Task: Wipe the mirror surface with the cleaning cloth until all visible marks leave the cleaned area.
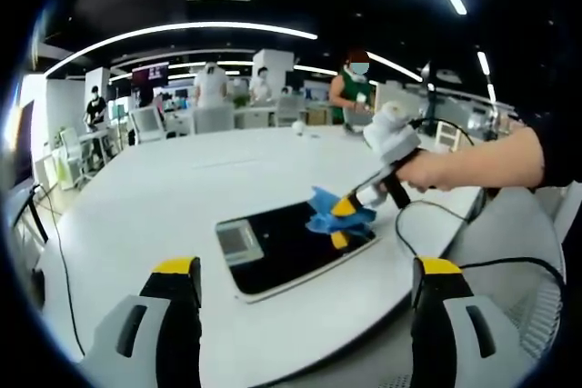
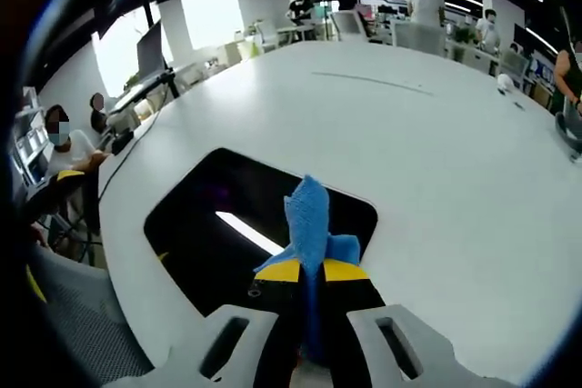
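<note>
A flat rectangular mirror (image 1: 296,244) with a pale rim lies on the white table (image 1: 182,188); its dark surface reflects the ceiling. My right gripper (image 1: 342,222) comes in from the right, held by a hand, and is shut on a blue cleaning cloth (image 1: 329,210) pressed on the mirror's far right corner. In the right gripper view the blue cloth (image 2: 311,220) stands up between the closed yellow-tipped jaws of my right gripper (image 2: 312,271) over the mirror (image 2: 209,224). My left gripper (image 1: 307,272) hovers near the table's front edge, open, with nothing between its fingers.
A black cable (image 1: 427,247) trails from the right gripper across the table edge. A small white object (image 1: 298,127) sits far back on the table. Chairs and several people stand around desks behind. A person sits at the left (image 2: 64,147).
</note>
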